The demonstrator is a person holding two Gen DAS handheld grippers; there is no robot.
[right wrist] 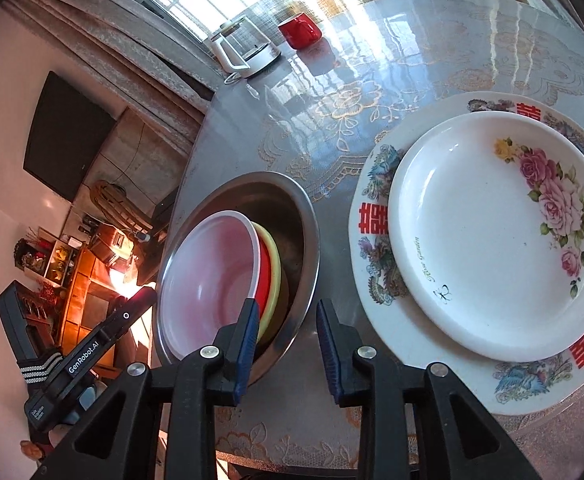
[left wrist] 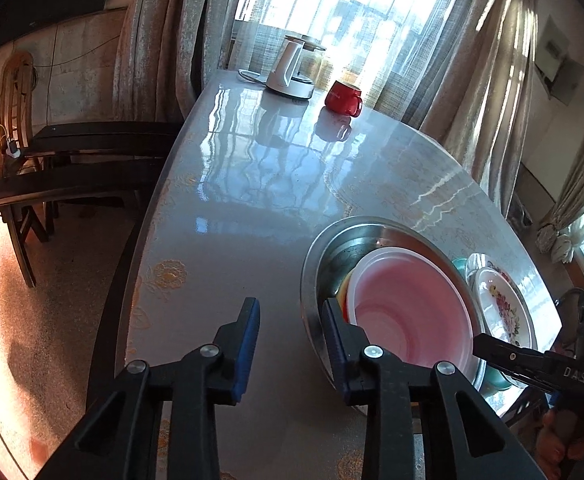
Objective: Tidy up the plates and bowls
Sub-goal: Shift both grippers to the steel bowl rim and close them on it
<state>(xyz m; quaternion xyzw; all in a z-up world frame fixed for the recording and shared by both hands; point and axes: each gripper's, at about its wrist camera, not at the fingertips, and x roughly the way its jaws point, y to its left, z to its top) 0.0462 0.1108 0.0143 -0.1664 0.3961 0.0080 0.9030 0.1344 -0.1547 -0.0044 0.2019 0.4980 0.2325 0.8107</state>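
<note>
A steel bowl (left wrist: 312, 264) (right wrist: 304, 216) stands on the glossy table (left wrist: 232, 220) and holds a pale pink bowl (left wrist: 408, 312) (right wrist: 208, 272) nested over a red bowl (right wrist: 264, 276) and a yellow bowl (right wrist: 274, 264). To its right a white rose plate (right wrist: 484, 240) (left wrist: 500, 304) lies on a larger patterned plate (right wrist: 372, 240). My left gripper (left wrist: 290, 305) is open and straddles the steel bowl's left rim, pads not pressing. My right gripper (right wrist: 286, 305) is open and straddles its right rim, left finger inside over the yellow bowl.
A red mug (left wrist: 344, 98) (right wrist: 300, 30) and a white kettle (left wrist: 290, 72) (right wrist: 244, 48) stand at the table's far end by the window. Dark wooden chairs (left wrist: 72, 184) stand left of the table. The table's near edge runs just under both grippers.
</note>
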